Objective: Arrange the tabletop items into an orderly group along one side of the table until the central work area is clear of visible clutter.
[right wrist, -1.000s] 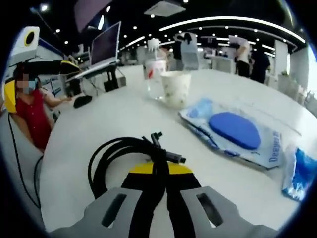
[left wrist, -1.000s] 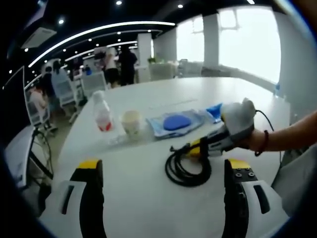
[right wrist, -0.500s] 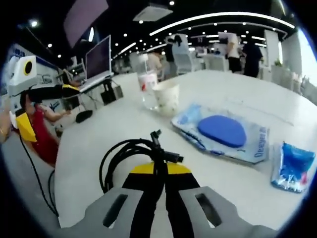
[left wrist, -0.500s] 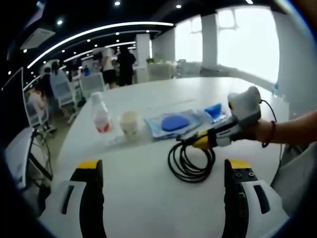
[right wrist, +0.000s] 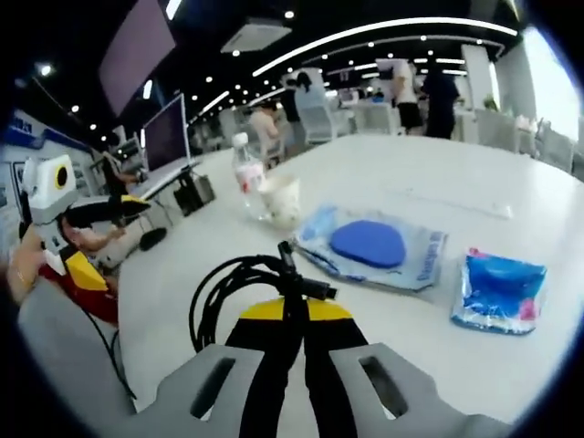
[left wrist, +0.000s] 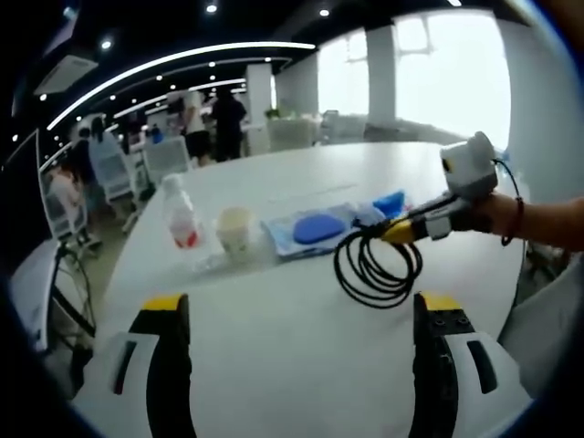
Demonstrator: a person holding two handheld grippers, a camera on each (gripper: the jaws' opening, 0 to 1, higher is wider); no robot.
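Black, limp coiled cable dangles from the right gripper, pinched at its bundled strands, while the left gripper stands spread, empty.

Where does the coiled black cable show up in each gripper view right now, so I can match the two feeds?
Left gripper view: the black cable hangs right of centre from the right gripper, coil above the white table.
Right gripper view: the cable sits low and centre, pinched between that view's own shut jaws, looping out leftward.
Shared landmark: the paper cup beside the plastic bottle.
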